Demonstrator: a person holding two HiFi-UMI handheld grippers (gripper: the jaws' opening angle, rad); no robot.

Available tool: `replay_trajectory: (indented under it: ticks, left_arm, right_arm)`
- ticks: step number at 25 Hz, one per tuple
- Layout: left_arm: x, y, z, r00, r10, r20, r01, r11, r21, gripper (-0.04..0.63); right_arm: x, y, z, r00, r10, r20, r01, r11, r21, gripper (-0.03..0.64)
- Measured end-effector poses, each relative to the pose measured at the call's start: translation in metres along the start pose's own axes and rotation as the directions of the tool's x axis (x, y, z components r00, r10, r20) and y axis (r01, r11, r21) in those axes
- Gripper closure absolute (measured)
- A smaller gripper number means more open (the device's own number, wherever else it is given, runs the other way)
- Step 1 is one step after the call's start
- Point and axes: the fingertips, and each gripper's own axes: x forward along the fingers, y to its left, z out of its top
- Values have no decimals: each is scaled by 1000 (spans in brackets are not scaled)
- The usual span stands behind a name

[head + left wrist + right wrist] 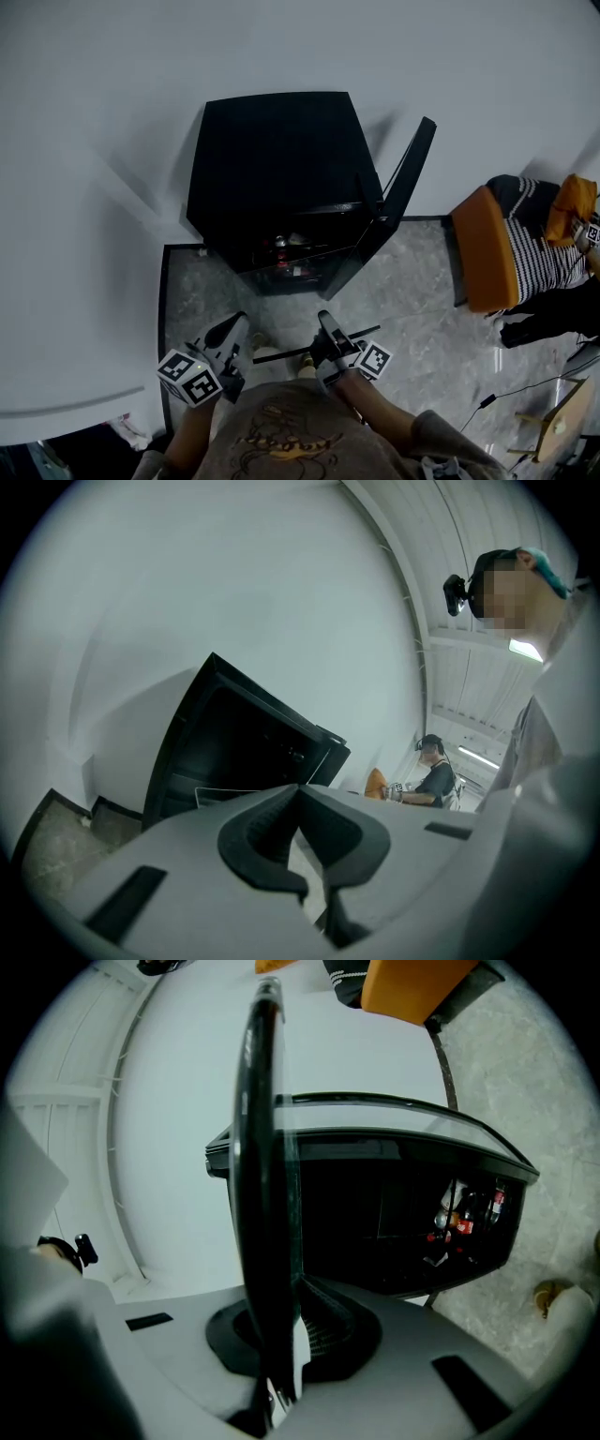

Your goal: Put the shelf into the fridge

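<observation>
The black mini fridge [272, 159] stands against the white wall with its door [398, 202] swung open to the right. Bottles [281, 251] show on a low level inside. I see the shelf [281, 354], a glass pane with a black rim, edge-on in front of the person's chest. My right gripper [326, 328] is shut on it. In the right gripper view the rim [262, 1147] runs straight up from the jaws of the right gripper [281, 1335], with the fridge [375, 1204] and bottles [459, 1215] behind the pane. My left gripper [234, 328] [300, 794] is shut and empty, tilted up toward the fridge [253, 752].
An orange seat [487, 248] stands on the marble floor to the right of the fridge door, with another person in a striped top [548, 248] next to it. A cable [506, 389] and a wooden chair [558, 417] are at lower right. White wall lies left of the fridge.
</observation>
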Motion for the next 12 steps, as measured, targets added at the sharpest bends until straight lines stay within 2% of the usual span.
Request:
replay_trajectory:
  ticks: [12]
  left_arm:
    - [19,29,-19,998,-35,-44,35,999,0,597]
  right_arm:
    - [11,-47,-1,998,4,59,-3,1000,-6,591]
